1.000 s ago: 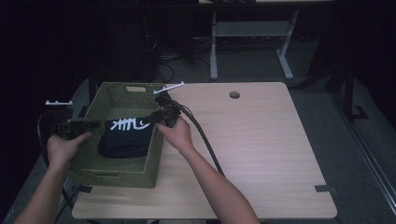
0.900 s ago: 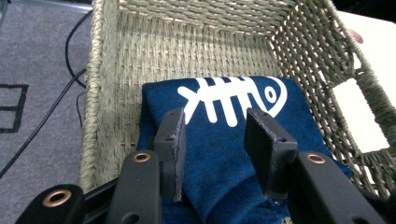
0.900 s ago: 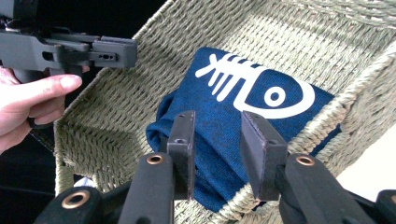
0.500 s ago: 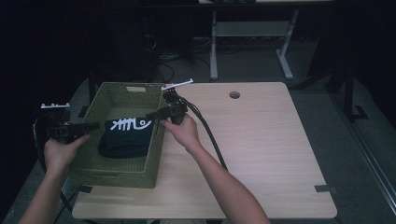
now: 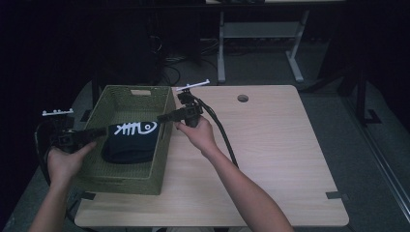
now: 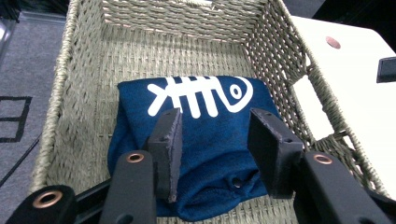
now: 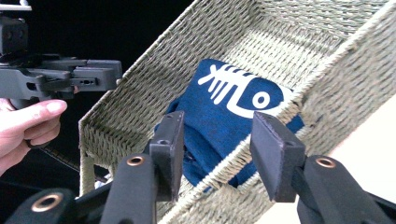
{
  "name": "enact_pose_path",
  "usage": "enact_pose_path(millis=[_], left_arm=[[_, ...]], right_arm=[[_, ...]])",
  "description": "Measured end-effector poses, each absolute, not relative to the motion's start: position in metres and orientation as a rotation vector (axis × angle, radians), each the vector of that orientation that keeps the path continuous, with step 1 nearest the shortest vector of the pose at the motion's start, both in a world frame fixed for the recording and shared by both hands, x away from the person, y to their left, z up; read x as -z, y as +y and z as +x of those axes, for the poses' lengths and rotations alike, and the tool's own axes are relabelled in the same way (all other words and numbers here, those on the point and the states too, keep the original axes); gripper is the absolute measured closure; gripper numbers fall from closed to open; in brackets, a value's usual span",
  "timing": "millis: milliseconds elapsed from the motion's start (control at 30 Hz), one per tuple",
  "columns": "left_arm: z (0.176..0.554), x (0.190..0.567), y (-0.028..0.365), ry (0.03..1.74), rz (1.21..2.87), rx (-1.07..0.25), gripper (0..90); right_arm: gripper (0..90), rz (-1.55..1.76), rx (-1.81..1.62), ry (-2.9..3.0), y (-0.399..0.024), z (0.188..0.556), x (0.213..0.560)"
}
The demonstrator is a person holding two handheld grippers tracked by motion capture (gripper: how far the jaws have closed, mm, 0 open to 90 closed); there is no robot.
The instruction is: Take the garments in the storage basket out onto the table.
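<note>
A folded dark blue cloth (image 5: 130, 140) with a white fish-skeleton print lies flat in the woven green basket (image 5: 118, 179) at the table's left. My left gripper (image 5: 104, 130) reaches in over the basket's left rim, and in the left gripper view it (image 6: 215, 116) hangs above the cloth (image 6: 210, 154). My right gripper (image 5: 159, 117) hovers at the right rim, with the rim and cloth (image 7: 224, 102) beyond its jaws (image 7: 219, 119). Both sets of jaws have just been opening and stand open with nothing between the pads.
The basket sits on a light wooden table (image 5: 270, 159) with a round cable hole (image 5: 242, 98) near the far edge. The right gripper's black cable (image 5: 222, 135) trails across the tabletop. A grey desk frame (image 5: 261, 29) stands behind on the dark floor.
Both grippers have drawn outward from the cloth, the left toward the left rim and the right toward the right rim, with jaws wider. The cloth stays in the basket.
</note>
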State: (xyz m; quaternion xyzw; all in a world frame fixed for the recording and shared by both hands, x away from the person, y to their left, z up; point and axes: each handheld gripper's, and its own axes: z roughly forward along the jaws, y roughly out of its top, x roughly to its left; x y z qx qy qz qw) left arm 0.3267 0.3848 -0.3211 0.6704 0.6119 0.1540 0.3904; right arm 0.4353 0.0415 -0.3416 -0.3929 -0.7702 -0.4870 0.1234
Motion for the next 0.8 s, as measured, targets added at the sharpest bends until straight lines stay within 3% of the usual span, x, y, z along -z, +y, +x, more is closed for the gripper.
enact_pose_path(millis=[800], left_arm=[[0.319,0.313,0.335,1.432,1.688,-0.337,46.7]], right_arm=[[39.1,-1.253,1.472,-2.195,-0.031,0.433,0.338]])
